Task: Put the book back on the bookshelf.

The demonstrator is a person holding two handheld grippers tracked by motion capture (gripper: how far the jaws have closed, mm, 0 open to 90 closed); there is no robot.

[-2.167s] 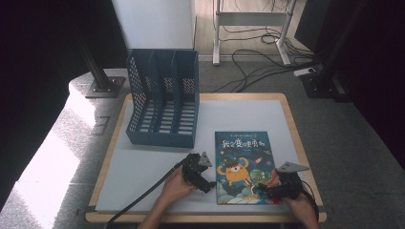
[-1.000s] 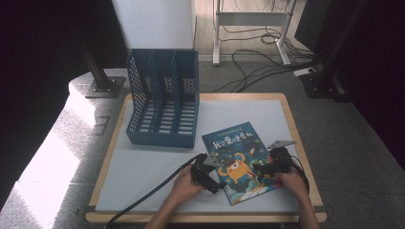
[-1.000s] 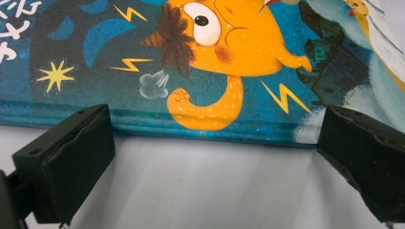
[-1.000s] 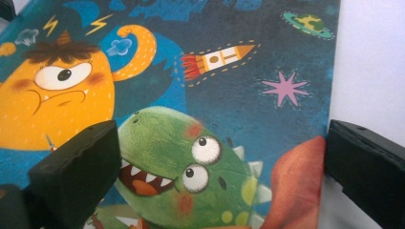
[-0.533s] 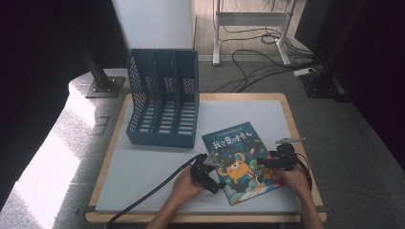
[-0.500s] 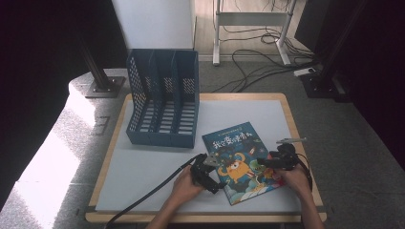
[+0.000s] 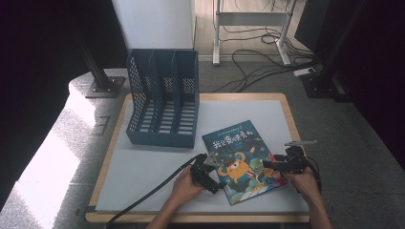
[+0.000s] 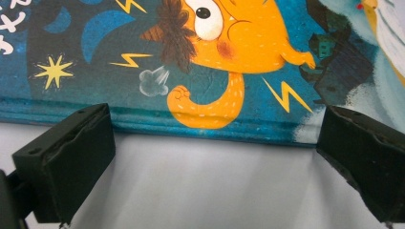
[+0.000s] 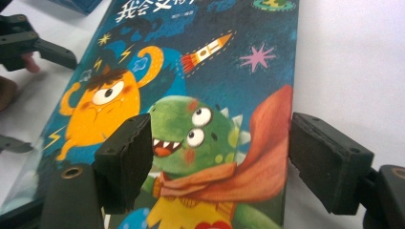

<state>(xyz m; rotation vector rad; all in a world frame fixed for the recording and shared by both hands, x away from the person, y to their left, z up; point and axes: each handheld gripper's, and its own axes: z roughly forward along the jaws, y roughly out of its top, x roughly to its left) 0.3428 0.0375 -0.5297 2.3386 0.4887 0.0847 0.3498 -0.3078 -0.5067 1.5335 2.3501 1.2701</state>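
Flat dark-blue picture book (image 7: 243,160) with orange monster cover, between left tongs (image 7: 210,168) and right tongs (image 7: 273,164), both apart, right just narrowing, title characters too small to read

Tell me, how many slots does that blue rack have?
3, side by side in the blue rack at the table's back left: a left, a middle and a right slot.

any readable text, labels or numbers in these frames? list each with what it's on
"我会变..." : large white title characters on the picture book cover; only the first three read with some confidence, the rest is blurred in the high view and cropped in the right gripper view.
Small line above the title: too small to read.
File rack: no label or number visible.
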